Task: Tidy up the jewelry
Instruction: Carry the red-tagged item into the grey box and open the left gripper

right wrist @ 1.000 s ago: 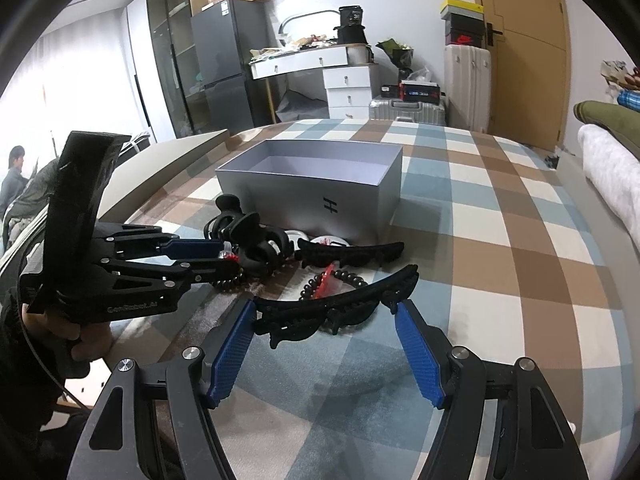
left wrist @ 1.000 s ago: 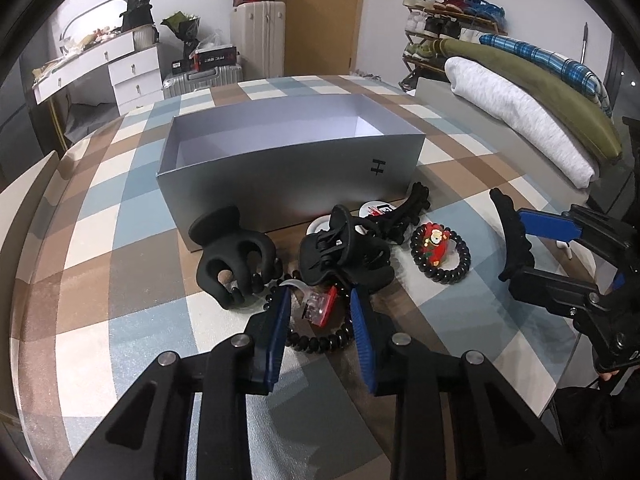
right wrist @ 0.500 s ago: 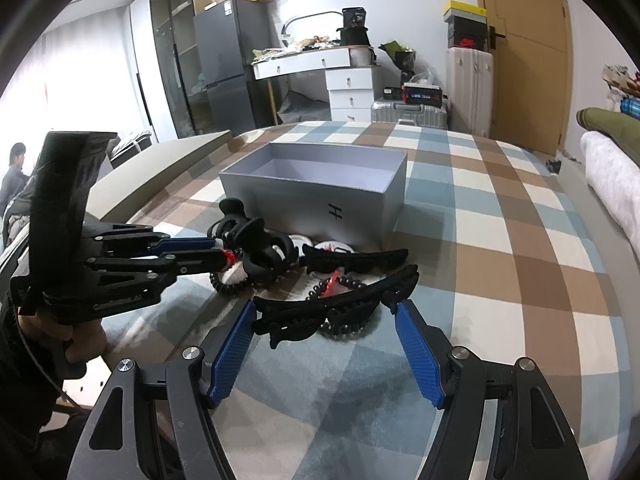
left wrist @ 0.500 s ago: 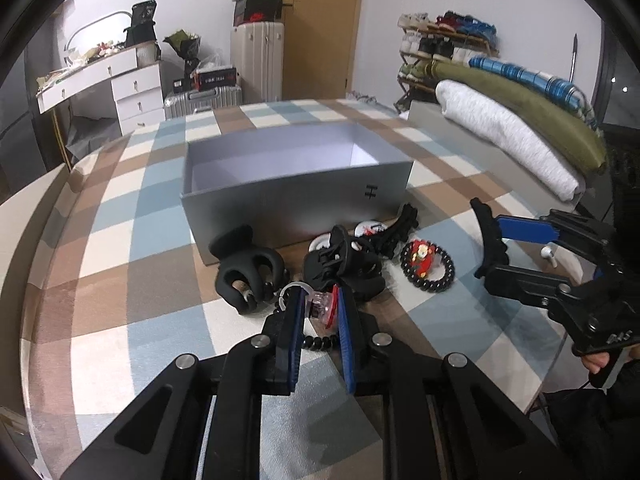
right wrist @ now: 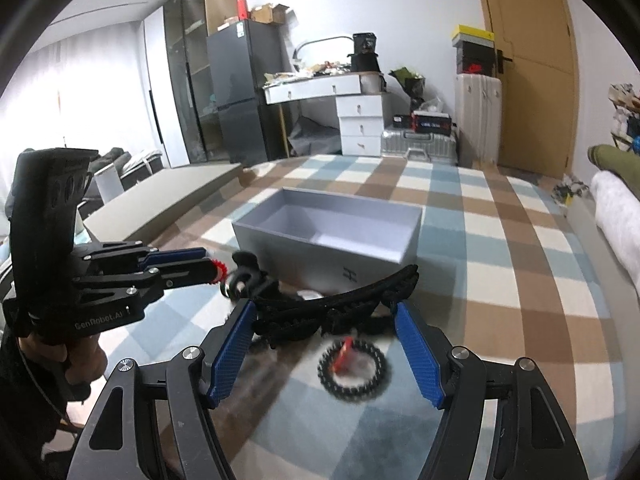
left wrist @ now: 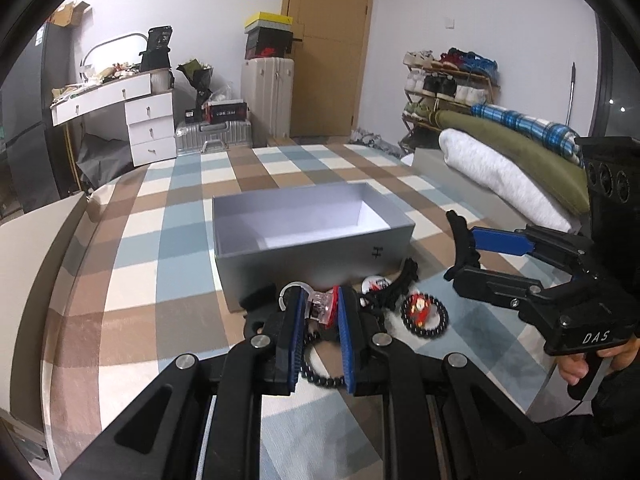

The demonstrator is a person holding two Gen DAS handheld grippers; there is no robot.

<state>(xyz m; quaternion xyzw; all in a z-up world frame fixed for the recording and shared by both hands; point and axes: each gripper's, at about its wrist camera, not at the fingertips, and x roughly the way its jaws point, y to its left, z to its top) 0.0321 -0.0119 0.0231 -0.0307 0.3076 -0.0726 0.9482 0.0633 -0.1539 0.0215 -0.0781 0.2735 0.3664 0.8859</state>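
My left gripper [left wrist: 320, 308] is shut on a red and clear charm [left wrist: 322, 306] with a small ring, lifted off the checked cloth. Its black bead bracelet [left wrist: 320, 378] hangs below the fingers. In the right wrist view the left gripper [right wrist: 212, 270] shows the red charm at its tip. My right gripper [right wrist: 324, 308] is shut on a long black hair clip [right wrist: 340, 304] that spans its blue pads. The open grey box [left wrist: 312, 256] stands just beyond both, with nothing seen inside. A second bead bracelet with a red charm [right wrist: 352, 368] lies on the cloth.
A black claw clip [right wrist: 244, 276], another long black clip [left wrist: 404, 280] and a white round badge [left wrist: 374, 284] lie in front of the box. Folded bedding [left wrist: 500, 168] lines the right edge. A grey flat board [right wrist: 160, 204] lies at the left.
My left gripper closed on the red charm and lifted it with its bead bracelet off the cloth. The right gripper rose a little with the long clip still in it.
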